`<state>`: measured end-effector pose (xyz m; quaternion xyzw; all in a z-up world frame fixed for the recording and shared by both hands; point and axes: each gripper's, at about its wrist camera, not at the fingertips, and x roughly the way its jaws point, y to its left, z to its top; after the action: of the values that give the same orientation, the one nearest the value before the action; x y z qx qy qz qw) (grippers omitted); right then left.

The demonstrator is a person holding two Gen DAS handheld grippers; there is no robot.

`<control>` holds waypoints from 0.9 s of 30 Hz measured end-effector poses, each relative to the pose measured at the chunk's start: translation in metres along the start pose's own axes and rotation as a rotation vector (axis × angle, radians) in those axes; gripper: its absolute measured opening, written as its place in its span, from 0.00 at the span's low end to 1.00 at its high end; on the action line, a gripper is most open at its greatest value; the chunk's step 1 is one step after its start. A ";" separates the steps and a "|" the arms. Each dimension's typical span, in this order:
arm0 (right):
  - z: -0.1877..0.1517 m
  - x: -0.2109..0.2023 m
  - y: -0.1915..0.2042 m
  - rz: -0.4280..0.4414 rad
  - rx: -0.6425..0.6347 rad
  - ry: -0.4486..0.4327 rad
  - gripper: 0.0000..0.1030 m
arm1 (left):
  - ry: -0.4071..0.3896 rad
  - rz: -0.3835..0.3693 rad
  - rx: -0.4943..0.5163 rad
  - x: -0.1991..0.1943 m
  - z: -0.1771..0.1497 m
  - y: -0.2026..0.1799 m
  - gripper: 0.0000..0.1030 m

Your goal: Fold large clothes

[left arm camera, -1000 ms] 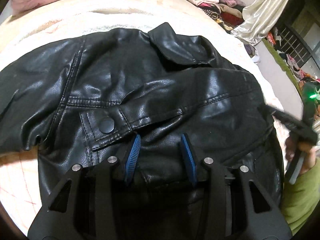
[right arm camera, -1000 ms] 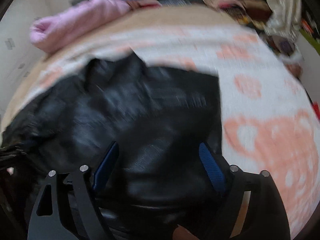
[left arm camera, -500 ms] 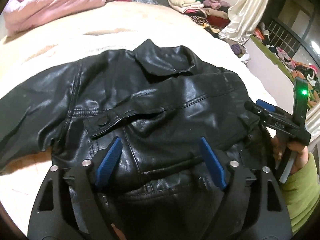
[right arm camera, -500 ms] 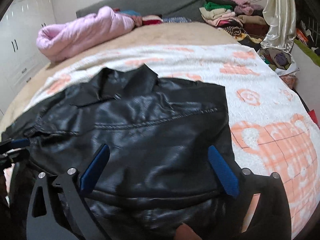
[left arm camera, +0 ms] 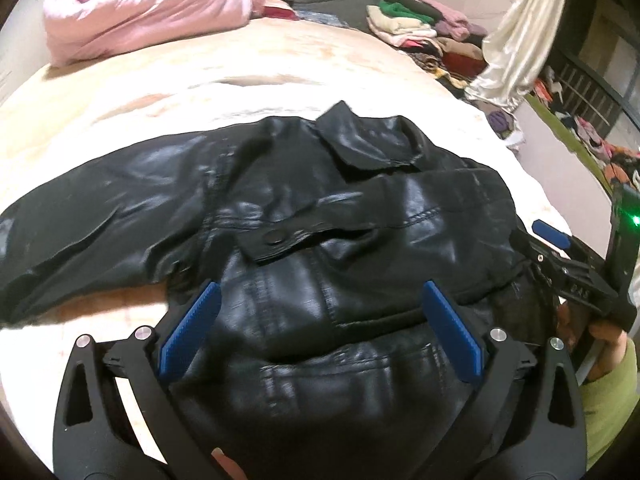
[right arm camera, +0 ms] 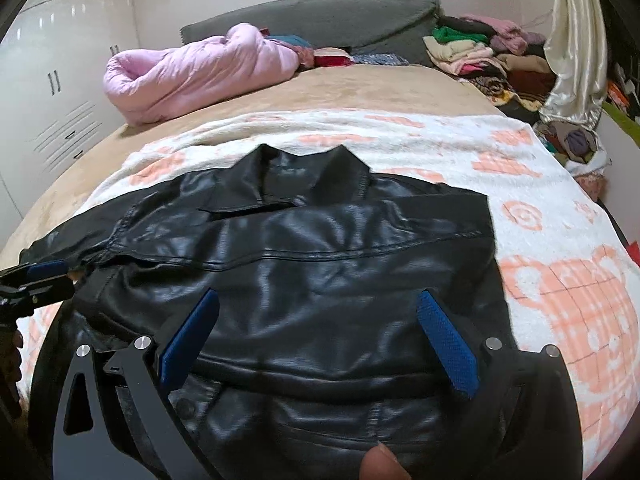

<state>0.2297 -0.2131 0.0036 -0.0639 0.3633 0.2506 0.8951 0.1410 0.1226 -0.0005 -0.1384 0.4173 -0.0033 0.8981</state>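
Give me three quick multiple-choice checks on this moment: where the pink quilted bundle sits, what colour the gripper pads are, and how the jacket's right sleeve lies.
1. Where is the pink quilted bundle?
A. at the far end of the bed, beyond the jacket
B. on top of the jacket
C. on the floor

2. What colour are the pads of the right gripper?
A. red
B. blue
C. white

3. How does the black leather jacket lie?
A. hung up
B. rolled into a ball
C. flat, with one sleeve folded across its front

Answers:
1 A, it sits near the grey headboard.
2 B, both pads show blue.
3 C, the snap cuff rests mid-chest.
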 end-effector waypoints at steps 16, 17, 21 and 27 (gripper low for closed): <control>0.013 -0.002 0.085 0.091 -0.062 -0.013 0.96 | -0.086 0.062 -0.148 -0.046 -0.005 0.057 0.91; 0.014 -0.002 0.089 0.093 -0.067 -0.014 0.96 | -0.086 0.066 -0.153 -0.047 -0.005 0.060 0.91; 0.020 -0.005 0.106 0.106 -0.089 -0.024 0.96 | -0.094 0.080 -0.184 -0.053 -0.005 0.073 0.91; 0.028 -0.007 0.131 0.127 -0.125 -0.035 0.96 | -0.106 0.103 -0.246 -0.061 -0.004 0.095 0.91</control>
<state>0.1777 -0.0945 0.0376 -0.0920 0.3347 0.3301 0.8778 0.0875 0.2200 0.0191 -0.2261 0.3732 0.1013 0.8941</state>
